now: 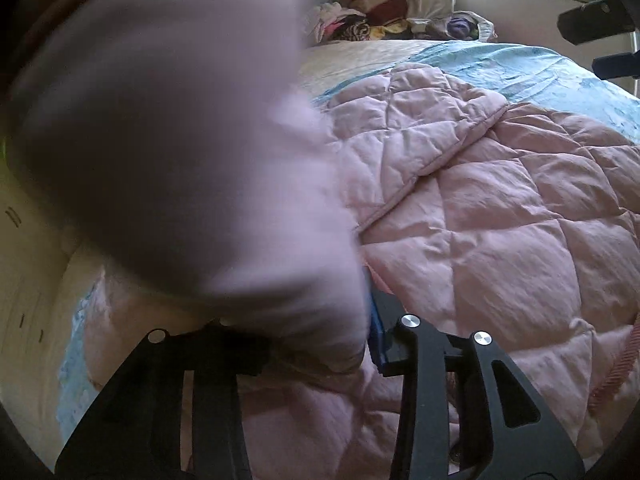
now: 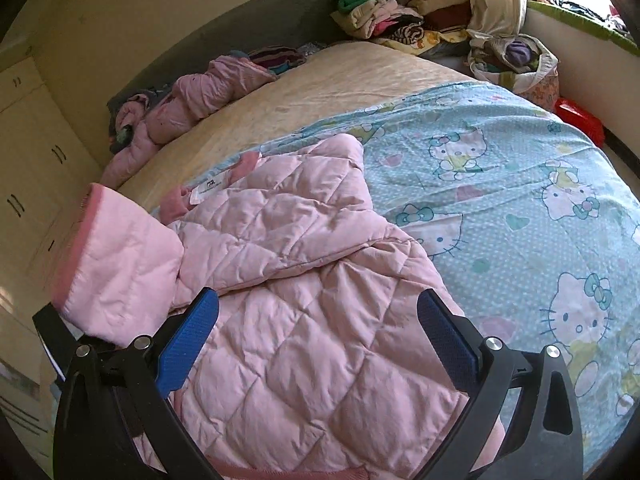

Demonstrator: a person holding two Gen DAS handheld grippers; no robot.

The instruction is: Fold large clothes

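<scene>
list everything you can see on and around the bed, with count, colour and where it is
jacket: one, pink quilted, spread on the near part of the bed
sleeve: one, pink, lifted at the jacket's left side, blurred close to the left wrist camera
sheet: one, light blue with cartoon cats, under the jacket
mattress: one, beige, bare beyond the sheet
second jacket: one, pink, bunched at the far left edge
clothes pile: one, mixed colours, far corner
cupboard: one, cream, left wall
left gripper: black, at the sleeve; grip hidden
right gripper: black with blue pads, open over the jacket
</scene>
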